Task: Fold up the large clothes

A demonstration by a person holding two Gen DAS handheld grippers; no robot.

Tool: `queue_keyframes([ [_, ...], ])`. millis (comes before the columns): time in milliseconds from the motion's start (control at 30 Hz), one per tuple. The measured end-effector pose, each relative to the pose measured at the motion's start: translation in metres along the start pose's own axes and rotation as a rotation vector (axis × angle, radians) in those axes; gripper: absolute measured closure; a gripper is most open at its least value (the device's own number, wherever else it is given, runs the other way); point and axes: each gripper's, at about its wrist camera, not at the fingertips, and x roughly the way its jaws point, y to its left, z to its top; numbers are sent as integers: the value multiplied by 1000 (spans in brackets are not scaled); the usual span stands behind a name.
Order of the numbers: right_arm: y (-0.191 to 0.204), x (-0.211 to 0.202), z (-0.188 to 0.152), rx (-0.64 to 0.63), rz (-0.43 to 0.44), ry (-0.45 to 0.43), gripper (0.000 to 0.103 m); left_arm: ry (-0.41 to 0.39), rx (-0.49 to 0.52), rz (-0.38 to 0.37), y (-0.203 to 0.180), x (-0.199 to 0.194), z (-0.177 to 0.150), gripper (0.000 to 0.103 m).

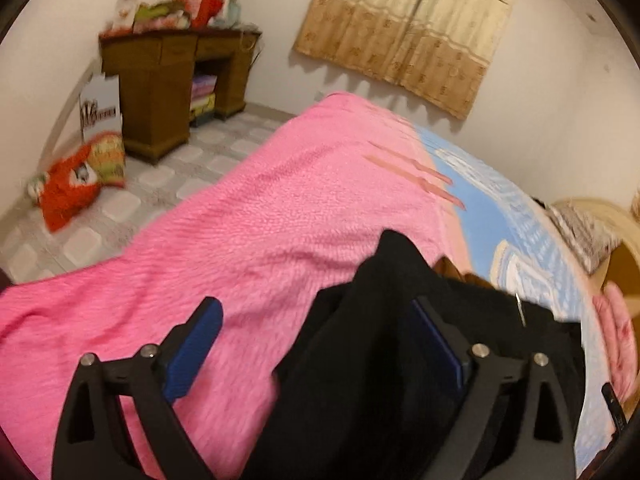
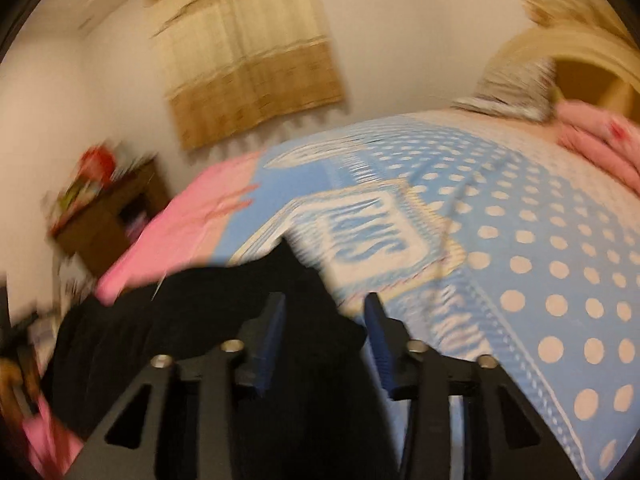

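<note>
Black garment (image 1: 360,360) bunched on bed, over pink blanket (image 1: 240,220) beside blue dotted sheet (image 2: 540,240); no flat fold seen, folding judged mostly left; left claw (image 1: 320,328) spread wide, cloth between pads, not pinched; right claw (image 2: 324,320) part open, cloth at left pad, grasp not evident.

On the blue-and-white polka-dot bedspread (image 2: 520,240) just ahead of my right tool, a cream-framed panel (image 2: 368,232) carries large blue block letters; they are blurred and lie upside down to me, and I can make out only an "S" at the near end. Far off to the left of my left tool, a white paper bag (image 1: 100,108) leaning by the brown wooden desk (image 1: 160,80) bears a dark printed strip too smeared to read. Nothing else shows lettering.
</note>
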Motion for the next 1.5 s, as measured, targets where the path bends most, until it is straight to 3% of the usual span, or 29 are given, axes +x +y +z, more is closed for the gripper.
queue_keyframes([
  [100,39,-1,-22,-95,60,31,65,1,81,-5,-17,-20,-21,7],
  [200,68,10,-42,-167,41,55,65,9,124,-35,-40,-30,-48,7],
  [300,71,36,-57,-179,10,122,65,19,191,-12,-56,-24,-69,7],
  [400,78,41,-78,-264,-38,83,65,35,213,39,-53,-7,-83,7],
  [567,74,40,-79,-244,-18,77,65,-81,305,82,-53,-3,-101,1],
  [667,72,38,-80,-234,-10,75,65,-81,319,105,-58,-5,-101,1],
  [900,71,38,-77,-243,-26,69,65,-82,247,76,-39,-54,-113,1],
  [1067,74,37,-76,-241,-37,74,65,-108,57,111,9,-87,-126,0],
  [1133,83,29,-72,-229,-99,74,65,-102,-10,109,24,-89,-125,0],
  [1167,90,22,-68,-203,-89,54,65,-106,-41,108,31,-89,-122,0],
  [1233,106,4,-64,-159,12,9,67,-112,-84,111,34,-84,-118,0],
  [1367,167,-10,-61,-244,139,-9,69,-112,-191,12,30,-68,-108,0],
  [1500,203,11,-72,-304,147,45,69,-70,-269,-39,22,-43,-108,0],
])
